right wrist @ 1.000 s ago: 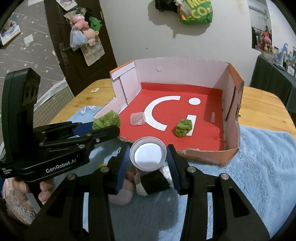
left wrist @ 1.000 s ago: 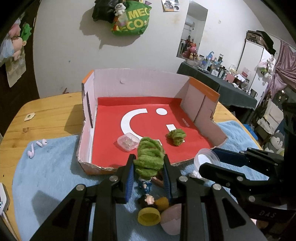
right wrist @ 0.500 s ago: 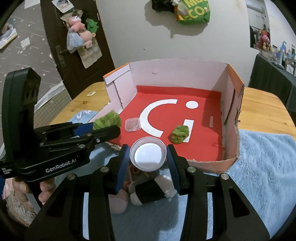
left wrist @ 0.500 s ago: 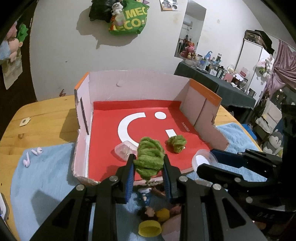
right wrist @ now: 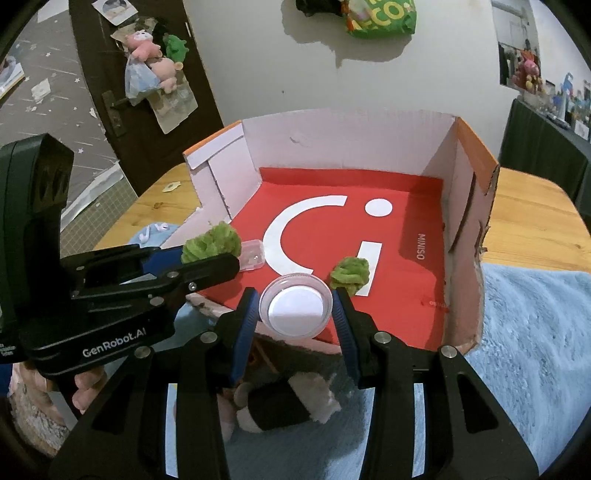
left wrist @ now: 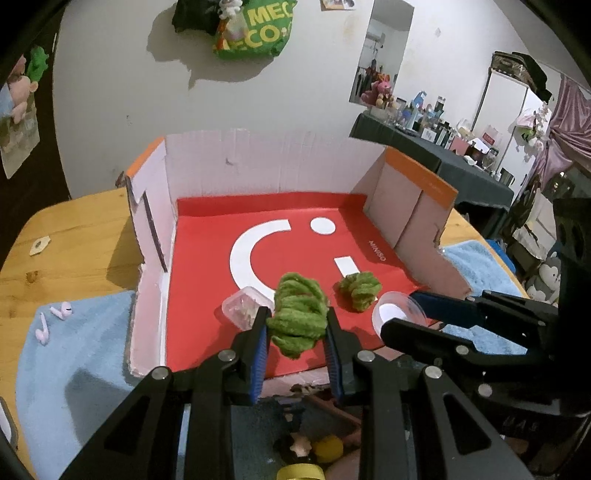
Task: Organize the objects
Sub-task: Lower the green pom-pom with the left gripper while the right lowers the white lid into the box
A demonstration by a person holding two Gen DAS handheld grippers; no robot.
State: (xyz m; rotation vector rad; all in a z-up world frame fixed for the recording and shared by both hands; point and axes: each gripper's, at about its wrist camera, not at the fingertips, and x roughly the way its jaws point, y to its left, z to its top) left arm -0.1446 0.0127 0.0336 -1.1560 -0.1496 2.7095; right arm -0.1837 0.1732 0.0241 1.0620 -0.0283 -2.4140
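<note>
Green fuzzy bundle [left wrist: 297,320] sits clamped in the left gripper [left wrist: 296,332] over the cardboard box's [left wrist: 207,162] front edge. Right gripper [right wrist: 295,306] pinches a round clear lid [right wrist: 295,305] there; 1 loose green bundle [right wrist: 349,274] lies on the red floor.

We see a white wall [left wrist: 129,92] behind the wooden table [left wrist: 74,236], with a green printed bag [left wrist: 255,33] hanging on it and throwing a hard shadow to its left. To our left stands a dark door [right wrist: 122,92] with soft toys in a clear bag [right wrist: 151,70] hung at its handle. To our right, a dark-covered side table [left wrist: 443,162] is crowded with bottles, beside a white cabinet [left wrist: 509,107] and a pink curtain [left wrist: 565,122]. A blue fleecy cloth [right wrist: 535,332] covers the near part of the table.
</note>
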